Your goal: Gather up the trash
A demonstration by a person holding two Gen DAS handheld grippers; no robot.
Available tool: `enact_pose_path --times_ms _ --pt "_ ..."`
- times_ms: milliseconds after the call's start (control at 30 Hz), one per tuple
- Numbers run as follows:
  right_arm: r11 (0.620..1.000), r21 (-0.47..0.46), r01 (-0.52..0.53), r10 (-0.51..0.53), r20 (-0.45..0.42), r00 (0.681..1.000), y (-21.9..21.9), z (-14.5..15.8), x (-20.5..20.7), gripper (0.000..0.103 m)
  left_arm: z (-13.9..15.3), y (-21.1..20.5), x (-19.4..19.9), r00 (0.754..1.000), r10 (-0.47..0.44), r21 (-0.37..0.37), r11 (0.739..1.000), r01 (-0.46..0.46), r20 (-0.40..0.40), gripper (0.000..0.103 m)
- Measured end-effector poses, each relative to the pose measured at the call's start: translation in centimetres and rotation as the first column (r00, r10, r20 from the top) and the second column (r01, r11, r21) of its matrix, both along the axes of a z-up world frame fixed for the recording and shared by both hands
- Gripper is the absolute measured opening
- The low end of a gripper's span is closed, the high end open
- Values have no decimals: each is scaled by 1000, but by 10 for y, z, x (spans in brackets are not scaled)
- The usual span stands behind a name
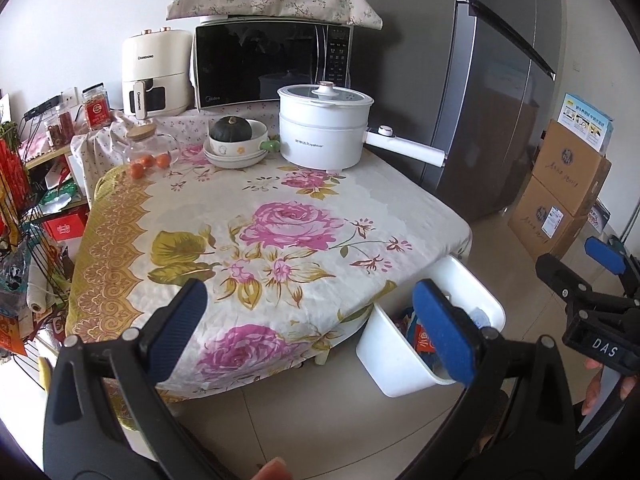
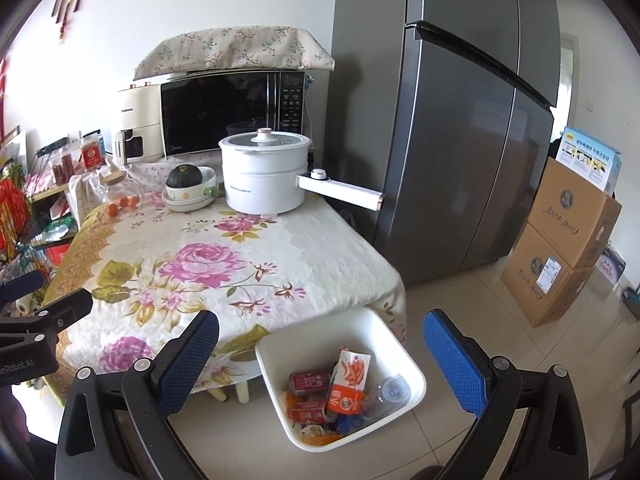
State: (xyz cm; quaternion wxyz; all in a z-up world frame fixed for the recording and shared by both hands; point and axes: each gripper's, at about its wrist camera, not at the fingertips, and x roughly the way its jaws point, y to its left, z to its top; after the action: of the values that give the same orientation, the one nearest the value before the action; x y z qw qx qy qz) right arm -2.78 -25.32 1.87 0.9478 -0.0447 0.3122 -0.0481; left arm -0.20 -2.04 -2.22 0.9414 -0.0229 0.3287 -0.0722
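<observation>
A white trash bin [image 2: 404,354] stands on the floor at the table's front right corner. It holds red cans [image 2: 309,383], an orange and white carton [image 2: 349,378], a clear plastic bottle [image 2: 390,392] and other scraps. In the left wrist view the bin [image 1: 394,364] is partly hidden behind my right finger. My left gripper [image 1: 312,328] is open and empty, above the table's front edge. My right gripper [image 2: 324,364] is open and empty, above the bin. The right gripper also shows at the left wrist view's right edge [image 1: 576,270].
The table has a floral cloth [image 2: 208,264]. At its back stand a white electric pot [image 2: 266,176] with a long handle, stacked bowls with a dark squash [image 2: 188,188], a glass jar with oranges [image 2: 120,196], a microwave [image 2: 232,112] and an air fryer. A grey fridge [image 2: 460,140] and cardboard boxes [image 2: 560,240] stand at the right.
</observation>
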Motion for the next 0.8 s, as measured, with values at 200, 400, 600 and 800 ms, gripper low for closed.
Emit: enact_pose_path --times_ms 200,400,600,800 --pt "999 37 10 -8 -43 999 -3 -9 6 103 -1 -7 -4 1000 -16 14 1000 16 14 102" --pt "1000 21 6 -5 -49 999 1 -13 5 103 -3 -9 -6 1000 -17 23 1000 16 22 102" --pt "1000 10 6 -5 -46 999 2 -14 5 103 -2 -8 -6 1000 -12 23 1000 11 24 102" --pt "1000 12 6 -6 -45 999 2 -14 6 103 -2 -9 -7 1000 -7 30 1000 6 25 102"
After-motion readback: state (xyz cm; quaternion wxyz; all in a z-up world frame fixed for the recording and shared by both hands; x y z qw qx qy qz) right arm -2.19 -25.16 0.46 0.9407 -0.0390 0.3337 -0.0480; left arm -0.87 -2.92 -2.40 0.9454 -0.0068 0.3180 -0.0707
